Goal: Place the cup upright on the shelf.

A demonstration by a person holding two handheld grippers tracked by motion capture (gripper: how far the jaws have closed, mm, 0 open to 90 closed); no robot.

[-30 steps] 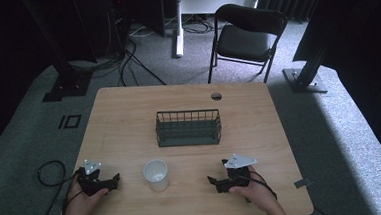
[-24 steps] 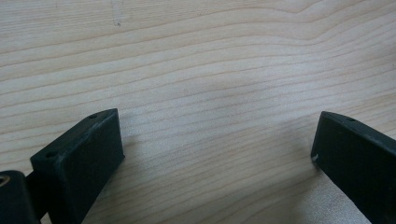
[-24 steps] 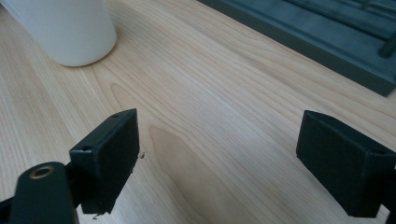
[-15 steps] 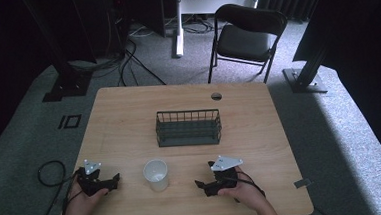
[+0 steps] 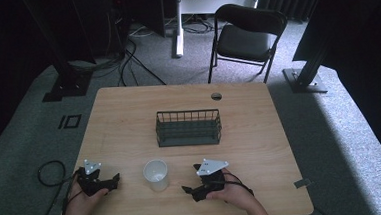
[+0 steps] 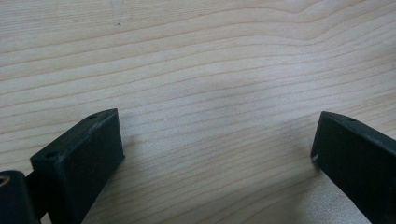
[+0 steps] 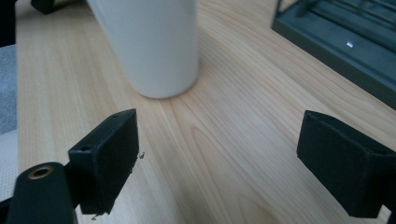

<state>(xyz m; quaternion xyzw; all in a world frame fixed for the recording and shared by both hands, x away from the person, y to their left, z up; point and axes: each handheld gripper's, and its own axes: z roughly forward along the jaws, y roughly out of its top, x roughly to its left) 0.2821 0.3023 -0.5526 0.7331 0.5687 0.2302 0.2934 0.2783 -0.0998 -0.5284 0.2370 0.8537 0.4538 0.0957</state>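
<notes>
A white cup (image 5: 156, 173) stands upright near the front edge of the table (image 5: 129, 121), between both claws. The right gripper (image 5: 189, 191) points at it with jaws wide, likely to grab it. The left gripper (image 5: 114, 181) rests wide and empty. A wire basket (image 5: 188, 128) waits farther back.

The desk (image 5: 129, 126) is pale wood with a fine, wavy grain and a smooth matt finish. The cup (image 5: 156, 173) looks like white plastic or paper, smooth and matt. The basket (image 5: 188, 128) is dark wire, dull rather than shiny. The fingers (image 7: 105, 158) of the right gripper (image 7: 233, 161) are matt black plastic, faintly scuffed at the edges.
</notes>
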